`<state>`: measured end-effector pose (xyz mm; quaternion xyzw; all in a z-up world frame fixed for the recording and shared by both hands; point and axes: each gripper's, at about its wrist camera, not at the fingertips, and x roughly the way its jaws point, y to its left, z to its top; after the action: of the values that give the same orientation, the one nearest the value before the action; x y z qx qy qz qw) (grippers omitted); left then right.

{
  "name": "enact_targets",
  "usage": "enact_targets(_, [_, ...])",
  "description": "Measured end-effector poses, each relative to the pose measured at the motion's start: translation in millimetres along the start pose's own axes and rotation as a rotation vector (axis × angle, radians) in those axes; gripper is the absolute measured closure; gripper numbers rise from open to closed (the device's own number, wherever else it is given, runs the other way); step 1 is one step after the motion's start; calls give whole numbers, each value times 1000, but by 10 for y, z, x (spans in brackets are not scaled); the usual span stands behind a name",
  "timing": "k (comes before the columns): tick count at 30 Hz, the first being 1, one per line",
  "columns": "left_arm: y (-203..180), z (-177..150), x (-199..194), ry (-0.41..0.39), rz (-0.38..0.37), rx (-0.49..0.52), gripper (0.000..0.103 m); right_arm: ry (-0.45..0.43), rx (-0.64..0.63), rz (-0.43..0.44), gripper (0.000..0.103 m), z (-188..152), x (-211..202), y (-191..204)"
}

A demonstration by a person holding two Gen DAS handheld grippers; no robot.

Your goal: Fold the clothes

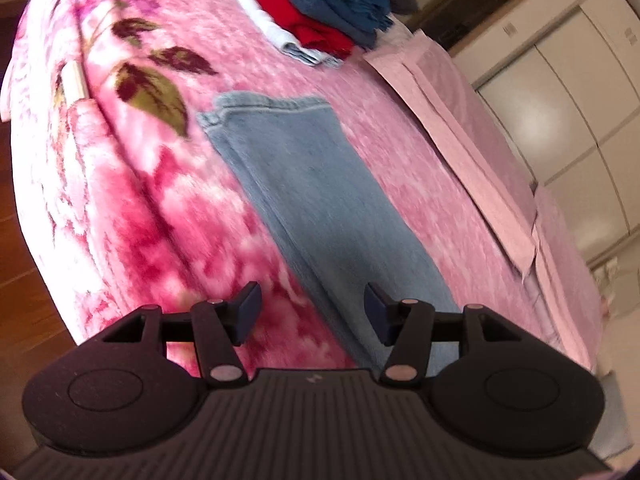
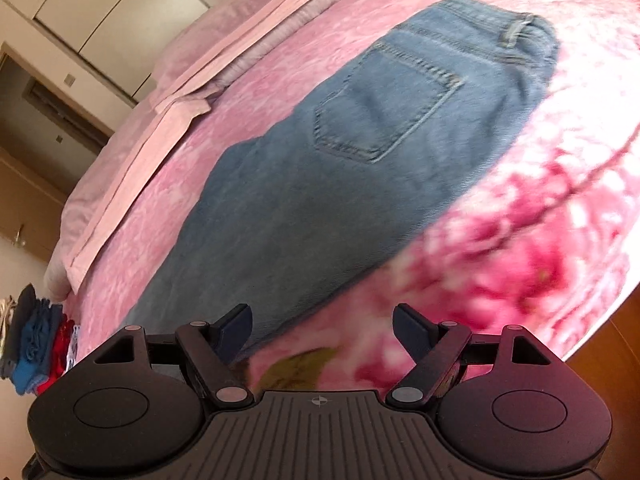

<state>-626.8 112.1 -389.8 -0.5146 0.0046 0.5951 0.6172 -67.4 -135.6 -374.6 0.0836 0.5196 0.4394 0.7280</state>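
While hovering above the bed [image 1: 168, 216], left gripper [image 1: 312, 314] open and empty, jeans [image 1: 320, 200] lying flat beyond and partly between the jaws, hems at the far end. Right gripper [image 2: 322, 330] likewise spread wide, holding nothing, over the jeans' near edge; back pocket and waistband farther off, up and to the right. Folded stack [image 1: 320, 4] of white, red and blue clothes well apart at the blanket's far end. Pink sheet [image 1: 460, 128] alongside.
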Motion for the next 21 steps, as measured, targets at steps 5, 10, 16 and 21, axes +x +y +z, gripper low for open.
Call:
enact_targets(5, [110, 139, 131, -21, -16, -69, 51, 11, -31, -8, 22, 41, 167, 108])
enact_targets(10, [139, 228, 256, -58, -40, -89, 50, 4, -27, -28, 22, 92, 279, 86])
enact_targets(16, [153, 251, 338, -96, -64, -108, 50, -3, -28, -37, 22, 139, 362, 93])
enact_targets(21, [86, 187, 358, -129, -44, -53, 53, -4, -33, -34, 22, 150, 358, 65])
